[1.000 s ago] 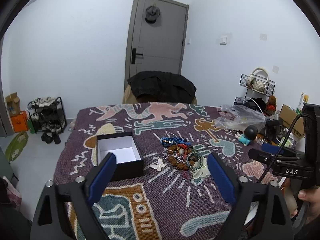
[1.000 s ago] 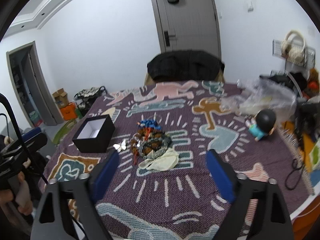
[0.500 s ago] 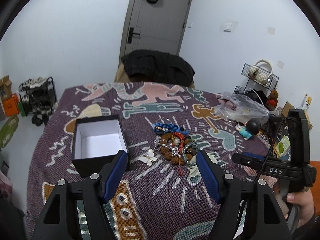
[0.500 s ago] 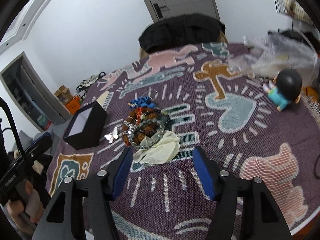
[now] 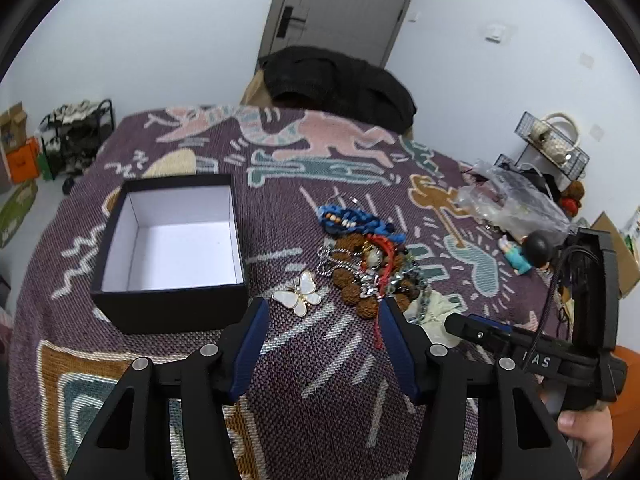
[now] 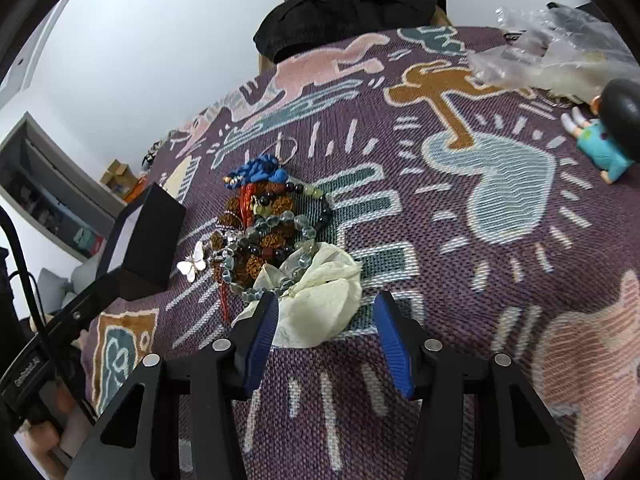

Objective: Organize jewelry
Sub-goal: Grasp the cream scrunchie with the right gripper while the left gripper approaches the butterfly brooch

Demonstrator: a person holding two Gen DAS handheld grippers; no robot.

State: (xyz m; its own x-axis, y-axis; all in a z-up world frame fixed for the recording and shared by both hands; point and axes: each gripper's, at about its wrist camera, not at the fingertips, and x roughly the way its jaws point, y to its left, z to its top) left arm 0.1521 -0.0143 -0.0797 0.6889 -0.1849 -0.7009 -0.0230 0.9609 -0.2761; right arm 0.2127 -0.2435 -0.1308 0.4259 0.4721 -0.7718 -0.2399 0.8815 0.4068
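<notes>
the left gripper (image 5: 322, 310) hangs with its 2 jaws apart, holding nothing, just short of the butterfly brooch (image 5: 298, 294). the right gripper (image 6: 326, 308) is spread too, empty, over the pale cloth (image 6: 320, 300). the jewelry pile (image 5: 366, 258) lies on the patterned blanket (image 5: 340, 360), right of the open black box (image 5: 172, 240).

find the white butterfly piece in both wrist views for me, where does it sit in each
Left wrist: the white butterfly piece lies just below centre, between the black box and the jewelry pile, just beyond the left gripper.
Right wrist: the butterfly sits left of centre, at the pile's left edge, beside the box.
Shared landmark: the open black box.
</notes>
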